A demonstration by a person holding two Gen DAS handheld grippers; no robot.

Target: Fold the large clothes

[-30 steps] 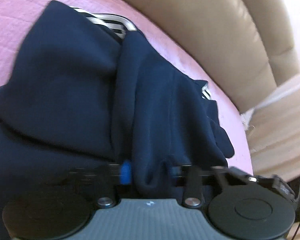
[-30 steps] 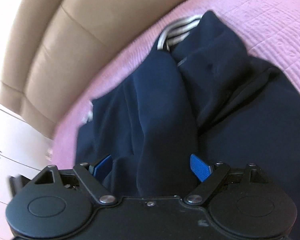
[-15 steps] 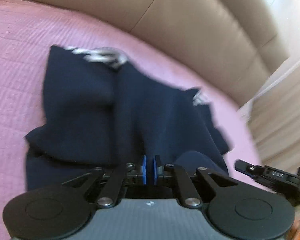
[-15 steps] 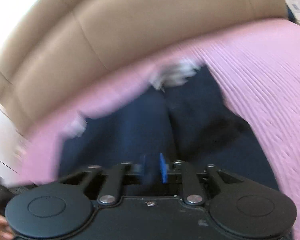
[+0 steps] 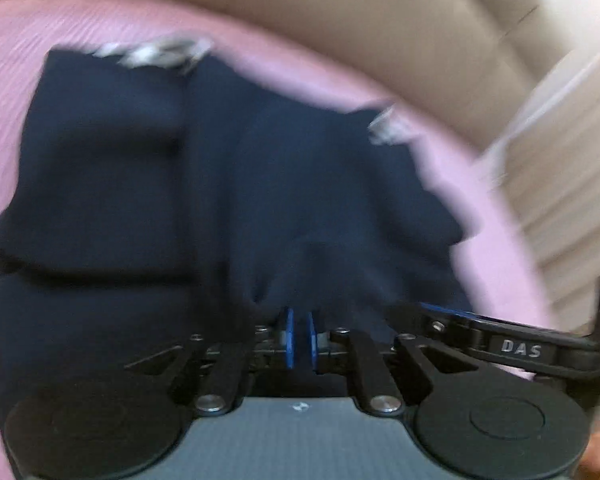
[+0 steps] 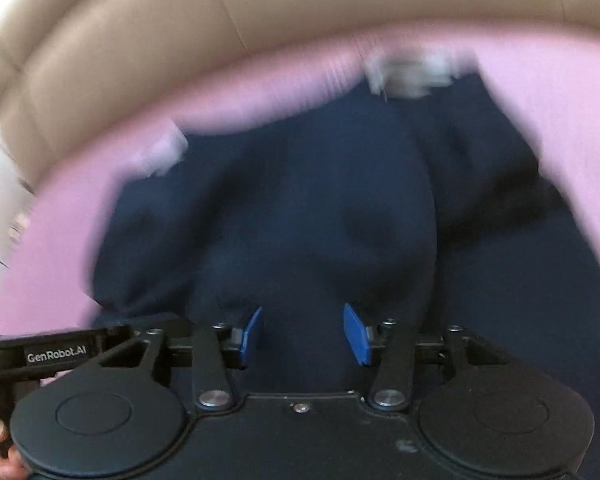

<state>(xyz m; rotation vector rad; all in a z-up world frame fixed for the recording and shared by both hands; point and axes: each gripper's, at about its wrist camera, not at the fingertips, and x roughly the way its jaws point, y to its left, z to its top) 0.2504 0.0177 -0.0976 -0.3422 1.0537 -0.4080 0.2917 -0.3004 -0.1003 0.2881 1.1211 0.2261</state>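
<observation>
A large navy garment [image 5: 204,184] with grey-and-white striped trim [image 5: 156,50] lies partly folded on the pink bedspread [image 5: 8,64]. My left gripper [image 5: 299,336] is shut, its blue pads pinching a fold of the navy cloth at the near edge. The right gripper's black finger [image 5: 512,346] shows at the right of that view. In the right wrist view the same garment [image 6: 320,208] fills the middle. My right gripper [image 6: 302,334] is open, blue pads apart with navy cloth lying between them. The left gripper's finger [image 6: 56,354] shows at the left.
A tan padded headboard [image 5: 380,20] curves behind the bed, also in the right wrist view [image 6: 180,28]. Pale drawers or panelling [image 5: 560,152] stand past the bed's far edge. Both views are motion-blurred.
Both grippers pulled back from over the garment toward its near edge. The left shut on the cloth. The right closed half a second ago and has now opened.
</observation>
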